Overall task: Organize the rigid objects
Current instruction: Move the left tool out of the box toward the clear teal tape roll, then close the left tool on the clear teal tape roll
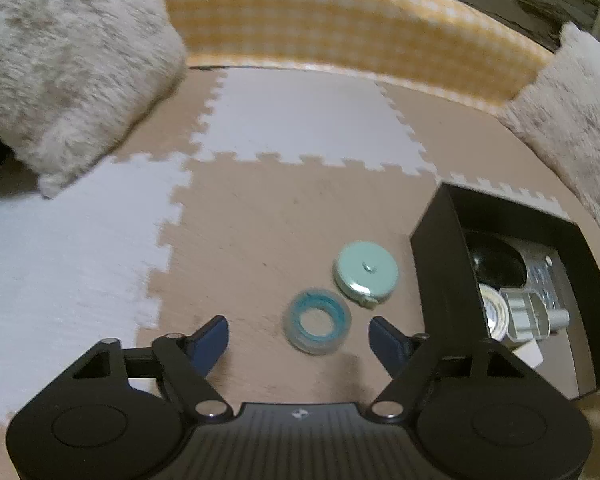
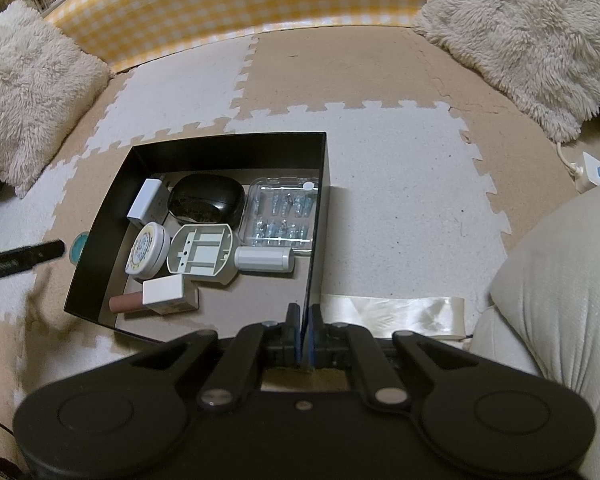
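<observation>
Beside the box (image 1: 440, 264), left hand-held gripper (image 1: 300, 334) spread; right (image 2: 305, 334) pinches its wall

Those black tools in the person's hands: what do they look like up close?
Both look alike. The left gripper has a wide black body with ribbed grooves, a round disc at each side, silver rivets, and angled black links carrying two blue-padded fingers. A small white mark sits at the middle. The right gripper has the same black body, discs, rivets and blue pads. No cables or sleeves show.
</observation>
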A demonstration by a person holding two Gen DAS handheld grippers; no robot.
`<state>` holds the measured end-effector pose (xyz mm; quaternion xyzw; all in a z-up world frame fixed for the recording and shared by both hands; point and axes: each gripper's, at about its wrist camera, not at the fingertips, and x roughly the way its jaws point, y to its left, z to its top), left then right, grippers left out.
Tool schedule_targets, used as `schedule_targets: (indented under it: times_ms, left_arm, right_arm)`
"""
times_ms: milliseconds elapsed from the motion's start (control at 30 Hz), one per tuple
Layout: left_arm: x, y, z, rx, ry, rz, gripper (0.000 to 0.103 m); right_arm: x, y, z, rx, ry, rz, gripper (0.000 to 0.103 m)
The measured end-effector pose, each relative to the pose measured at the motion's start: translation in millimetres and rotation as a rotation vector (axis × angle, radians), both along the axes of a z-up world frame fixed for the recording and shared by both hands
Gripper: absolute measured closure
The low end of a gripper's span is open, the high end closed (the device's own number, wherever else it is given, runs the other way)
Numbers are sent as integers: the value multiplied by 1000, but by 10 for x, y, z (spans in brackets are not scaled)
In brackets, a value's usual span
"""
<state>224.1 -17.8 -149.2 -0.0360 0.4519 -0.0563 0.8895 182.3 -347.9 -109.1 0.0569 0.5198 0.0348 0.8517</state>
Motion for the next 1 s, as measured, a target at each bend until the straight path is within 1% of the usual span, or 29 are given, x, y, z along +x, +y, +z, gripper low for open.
schedule_targets:
  times_ms: [67,133,233,333,367,533,667,867,1000]
  left_arm:
    - [13,-35,-70,3,5,-16,32]
    - [25,-49,-129,6,1,-26,38]
    - [58,-35,-189,4,-11,-24,45]
    - [85,-38,-217,-11,-31,-34,47]
    - [98,-53,-223,-9,-37,-39,49]
    - [121,-157,-255,21,-63,-80,50]
    - [118,-167,-245,21,-65,-87,58]
    - [107,-171,-240,21,-62,-88,58]
    - [84,-146,-171,0,-76,-69,58]
  right_arm:
    - [0,-1,1,-1,0,1,99]
    - [-3,3,2,-4,0,2,99]
    - [1,4,3,-6,1,3,99]
    - [3,4,4,-5,1,3,99]
    - [3,4,4,-5,1,3,99]
    - [7,-4,4,-3,1,2,99]
    - [8,-5,3,-3,2,2,99]
    - [7,-6,3,-1,2,2,99]
    - [6,-18,2,5,1,-1,99]
